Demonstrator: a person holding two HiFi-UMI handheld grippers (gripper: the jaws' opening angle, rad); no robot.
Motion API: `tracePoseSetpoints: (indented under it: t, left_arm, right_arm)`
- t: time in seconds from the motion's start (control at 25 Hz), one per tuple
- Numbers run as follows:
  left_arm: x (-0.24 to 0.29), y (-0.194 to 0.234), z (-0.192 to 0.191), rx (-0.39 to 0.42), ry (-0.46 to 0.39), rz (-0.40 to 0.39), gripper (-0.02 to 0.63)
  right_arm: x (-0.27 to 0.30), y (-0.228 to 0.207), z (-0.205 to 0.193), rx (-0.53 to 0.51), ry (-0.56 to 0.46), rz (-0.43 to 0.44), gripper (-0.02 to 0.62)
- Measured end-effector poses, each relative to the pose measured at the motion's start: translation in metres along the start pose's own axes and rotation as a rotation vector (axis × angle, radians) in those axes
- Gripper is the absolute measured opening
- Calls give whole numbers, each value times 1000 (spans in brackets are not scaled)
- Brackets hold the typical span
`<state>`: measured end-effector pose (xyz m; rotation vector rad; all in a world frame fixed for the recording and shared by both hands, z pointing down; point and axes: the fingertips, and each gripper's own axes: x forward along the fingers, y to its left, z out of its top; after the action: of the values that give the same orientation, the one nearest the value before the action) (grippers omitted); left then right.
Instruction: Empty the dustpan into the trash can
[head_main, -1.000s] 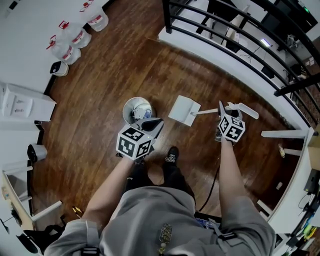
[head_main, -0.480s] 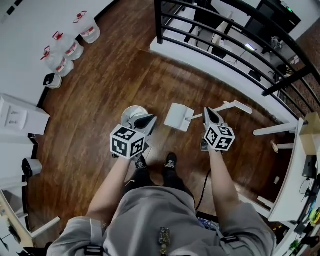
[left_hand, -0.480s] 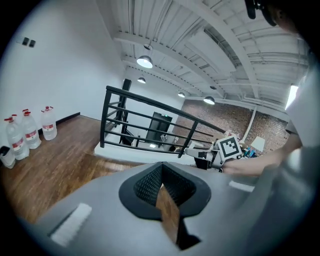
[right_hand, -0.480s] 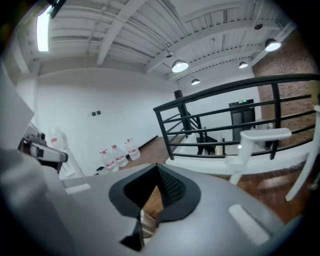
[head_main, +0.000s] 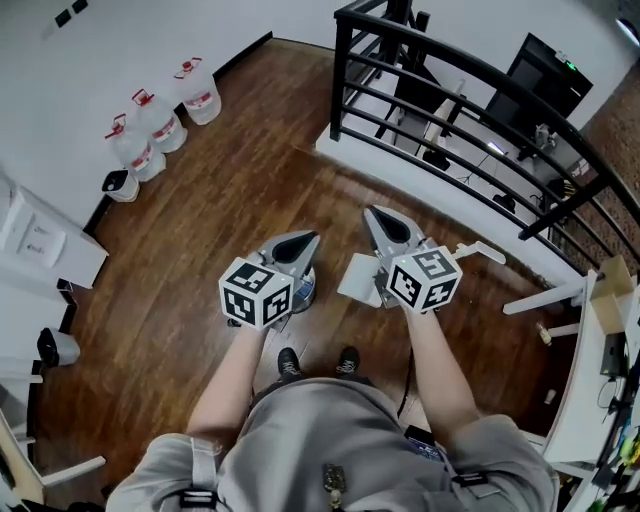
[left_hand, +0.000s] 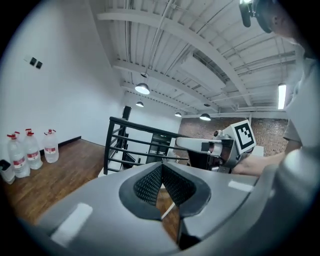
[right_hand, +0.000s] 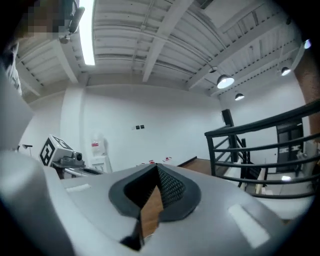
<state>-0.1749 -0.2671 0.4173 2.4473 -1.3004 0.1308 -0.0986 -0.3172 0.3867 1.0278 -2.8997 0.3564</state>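
Observation:
The white dustpan (head_main: 354, 279) lies flat on the wooden floor, its handle (head_main: 483, 250) pointing right, partly hidden behind my right gripper. The small round trash can (head_main: 303, 289) stands left of it, mostly covered by my left gripper. Both grippers hang high above the floor and point roughly level, away from me. My left gripper (head_main: 301, 240) (left_hand: 161, 166) is shut with nothing between its pads. My right gripper (head_main: 375, 215) (right_hand: 156, 168) is also shut and empty, apart from the dustpan. Neither gripper view shows the dustpan or the can.
A black railing (head_main: 450, 90) runs along the far right above a white ledge. Three water bottles (head_main: 155, 120) stand by the left wall, with a white cabinet (head_main: 40, 240) below them. White posts (head_main: 545, 295) lie at the right. My shoes (head_main: 315, 362) are just behind the can.
Both grippers have risen toward the head camera. The right one left the dustpan handle, moved left and shut. The dustpan stays on the floor.

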Motion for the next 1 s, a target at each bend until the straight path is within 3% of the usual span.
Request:
tracePoseSetpoints:
  t: [0.16, 0.4, 1.0]
  left_arm:
    - [-24, 9, 27, 35, -31, 9, 5]
    - [-52, 19, 51, 61, -71, 26, 5]
    - [-58, 28, 62, 49, -94, 9, 5]
  right_arm:
    - [9, 43, 38, -60, -56, 82, 0]
    - [19, 74, 57, -97, -69, 109, 0]
    - [27, 77, 64, -114, -45, 67, 0]
